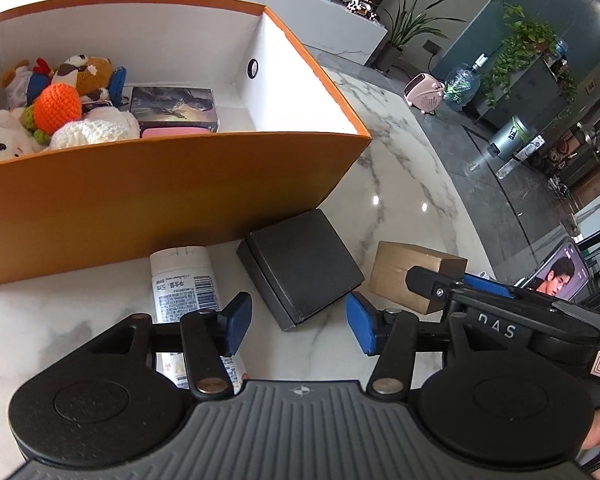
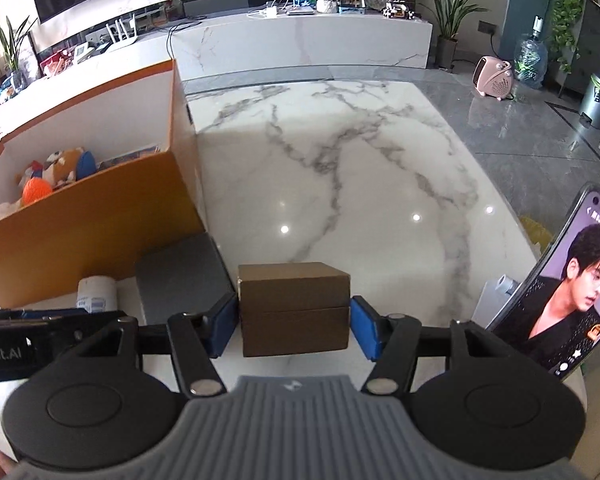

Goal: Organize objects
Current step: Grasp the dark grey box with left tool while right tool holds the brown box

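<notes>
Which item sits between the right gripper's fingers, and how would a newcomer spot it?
Start at the large orange cardboard box on the white marble table. In front of its near corner lie three items. The rightmost, the brown wooden cube-shaped box, is it: neither flat black nor a white cylinder.

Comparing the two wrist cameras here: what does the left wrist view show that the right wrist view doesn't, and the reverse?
Left wrist only: the left gripper open over bare tabletop, and the picture-printed box inside the orange bin.

Right wrist only: the right gripper with both pads against the brown box, plus the white router on the far counter.

Both: bin, plush toys, black box, white bottle, brown box, phone, pink heater.
</notes>
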